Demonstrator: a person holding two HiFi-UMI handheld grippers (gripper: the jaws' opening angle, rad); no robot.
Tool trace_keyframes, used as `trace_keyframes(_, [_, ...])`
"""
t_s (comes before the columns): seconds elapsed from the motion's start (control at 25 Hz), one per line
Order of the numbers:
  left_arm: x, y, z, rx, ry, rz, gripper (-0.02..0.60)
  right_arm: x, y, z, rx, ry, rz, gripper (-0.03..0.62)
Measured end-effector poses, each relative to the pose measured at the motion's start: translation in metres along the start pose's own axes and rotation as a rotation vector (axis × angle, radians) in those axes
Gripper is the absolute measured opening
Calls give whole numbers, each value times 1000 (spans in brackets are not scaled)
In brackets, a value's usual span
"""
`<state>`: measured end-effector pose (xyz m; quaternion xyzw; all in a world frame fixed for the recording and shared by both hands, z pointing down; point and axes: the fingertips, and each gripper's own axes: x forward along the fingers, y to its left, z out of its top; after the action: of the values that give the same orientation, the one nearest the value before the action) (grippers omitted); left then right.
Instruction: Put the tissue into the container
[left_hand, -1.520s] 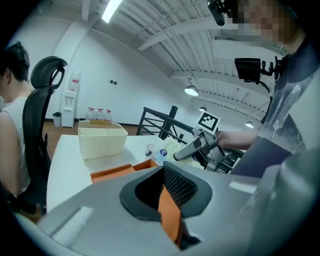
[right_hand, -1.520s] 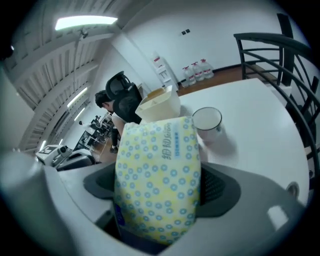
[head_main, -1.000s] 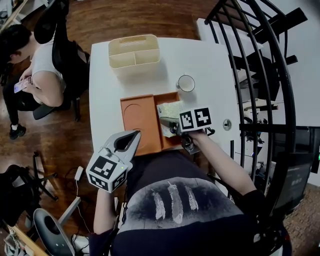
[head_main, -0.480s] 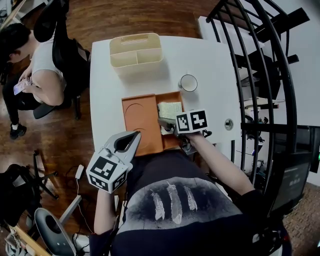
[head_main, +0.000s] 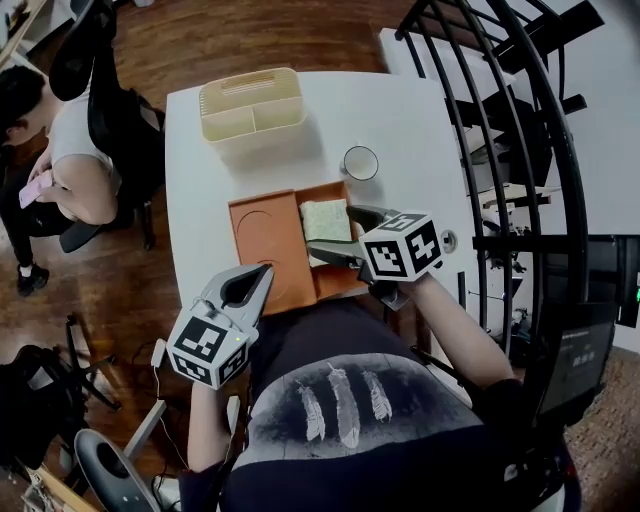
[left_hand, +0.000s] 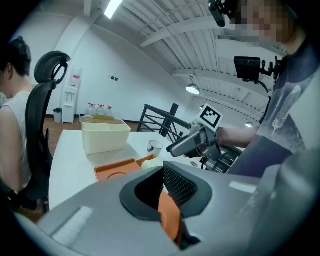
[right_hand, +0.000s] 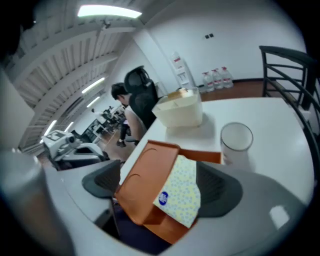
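A yellow-patterned tissue pack (head_main: 325, 220) (right_hand: 182, 190) lies in the right compartment of the orange tray (head_main: 262, 245) (right_hand: 145, 170) near the table's front edge. My right gripper (head_main: 336, 232) (right_hand: 160, 187) hovers just above and to the right of the pack. Its jaws are opening, they stand wide on either side of the pack, and the pads do not touch it. My left gripper (head_main: 268, 272) (left_hand: 167, 195) hangs low, off the table's front edge near my torso. Its jaw tips meet with nothing between them.
A cream divided organiser (head_main: 250, 100) (right_hand: 180, 112) stands at the table's far side. A glass (head_main: 360, 162) (right_hand: 236, 140) sits behind the tray to the right. Someone sits on an office chair (head_main: 110, 110) to the left. A black stair railing (head_main: 520, 150) runs along the right.
My right gripper has drawn back to the right and lifted off the tissue pack, which stays in the tray's right compartment. The left gripper has barely moved.
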<state>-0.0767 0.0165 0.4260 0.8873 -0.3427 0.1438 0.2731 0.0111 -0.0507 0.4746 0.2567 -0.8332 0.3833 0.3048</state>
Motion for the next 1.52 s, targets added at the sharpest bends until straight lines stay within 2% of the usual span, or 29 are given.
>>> trace_keyframes(0.12, [1,-5,2,4,3,-5,3,-24,41,27,-94,-53,188,486])
trace_keyframes(0.2, [2,-8,3,11,8,-10,3,-43,65,43,-150,-109,304,438])
trace_keyframes(0.24, [3,-9,4,13,9,-10,3,-52,74,49,-191,-143,353,355])
trace_keyframes(0.32, [6,-11,5,7,4,-18,3,-65,83,56,-271,-206,414,100])
trace_keyframes(0.36, [7,-13,6,0,-4,-26,3,-69,81,57,-286,-229,424,3])
trace_keyframes(0.44, [7,-19,8,-8,-16,-35,3,-75,77,55,-273,-249,455,3])
trace_keyframes(0.64, [4,-19,6,-7,-3,-14,3,-92,87,52,-226,-291,594,2])
trace_keyframes(1.12, [7,-26,6,9,-2,-17,3,-131,86,36,-251,-431,770,3])
trace_keyframes(1.52, [16,-45,26,31,11,-16,3,-158,66,32,-204,-491,769,3])
